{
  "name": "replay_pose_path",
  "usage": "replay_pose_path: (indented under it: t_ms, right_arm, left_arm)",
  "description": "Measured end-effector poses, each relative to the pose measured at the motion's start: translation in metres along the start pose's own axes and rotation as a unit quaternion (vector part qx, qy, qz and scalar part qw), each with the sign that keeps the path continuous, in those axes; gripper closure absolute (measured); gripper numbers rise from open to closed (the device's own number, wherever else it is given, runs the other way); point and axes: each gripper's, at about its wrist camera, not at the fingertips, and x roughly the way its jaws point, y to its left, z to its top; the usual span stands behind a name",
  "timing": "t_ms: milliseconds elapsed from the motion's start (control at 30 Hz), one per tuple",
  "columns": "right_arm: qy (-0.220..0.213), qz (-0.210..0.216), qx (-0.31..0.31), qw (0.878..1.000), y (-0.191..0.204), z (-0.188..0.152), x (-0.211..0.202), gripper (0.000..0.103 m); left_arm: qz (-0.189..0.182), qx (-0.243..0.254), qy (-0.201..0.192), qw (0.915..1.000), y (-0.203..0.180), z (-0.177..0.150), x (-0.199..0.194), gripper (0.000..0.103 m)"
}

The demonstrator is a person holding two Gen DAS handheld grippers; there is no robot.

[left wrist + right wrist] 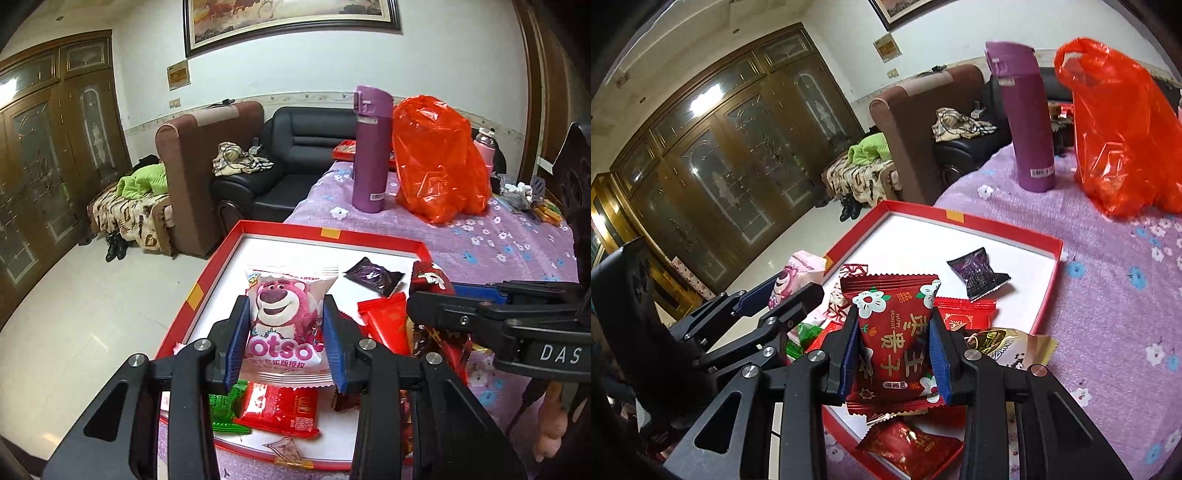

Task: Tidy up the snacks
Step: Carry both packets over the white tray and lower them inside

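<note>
1. Snacks, two in hand. Left gripper (286, 345), jaws partly closed, blue pads pressing both sides of a white packet with a pink bear (286, 321), held upright above the near end of the red box (328, 233). Right gripper (895, 360), jaws narrowed likewise, clamps a dark red packet with white flowers (895, 332) and gold lettering, also upright over the box.
2. Both packets are puffed pillow packs with crimped, saw-toothed ends.
3. Below the left gripper, on the white box floor: one green packet (225, 411), one bright red packet (280, 410), side by side. One small clear-and-orange wrapper (288, 450) lies on the near rim.
4. Right of them, one long red packet (386, 321) tilts on a heap of dark wrappers; the count in the heap is unclear.
5. At the box's near right corner, one gold-and-black packet (1008, 341) hangs over the rim.
6. Farther in, one dark purple packet (979, 275) lies alone on bare white floor.
7. Box sits at the edge of a table under a purple floral cloth (1108, 295).
8. Beyond: one purple flask (1023, 118) upright, one orange plastic bag (1123, 140) just beside it, one pink bottle (484, 147) behind the bag.
</note>
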Motion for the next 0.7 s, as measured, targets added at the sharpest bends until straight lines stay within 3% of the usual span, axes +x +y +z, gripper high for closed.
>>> replay_pose_path:
  t_ms: [467, 700]
  right_arm:
    - [0.019, 0.007, -0.007, 1.000, 0.007, 0.006, 0.036, 0.069]
    - [0.028, -0.020, -0.013, 0.999, 0.005, 0.006, 0.048, 0.066]
  left_arm:
    - [0.032, -0.008, 0.027, 0.9991, 0.010, -0.004, 0.024, 0.067]
    - [0.049, -0.008, 0.044, 0.9978, 0.010, -0.008, 0.037, 0.067]
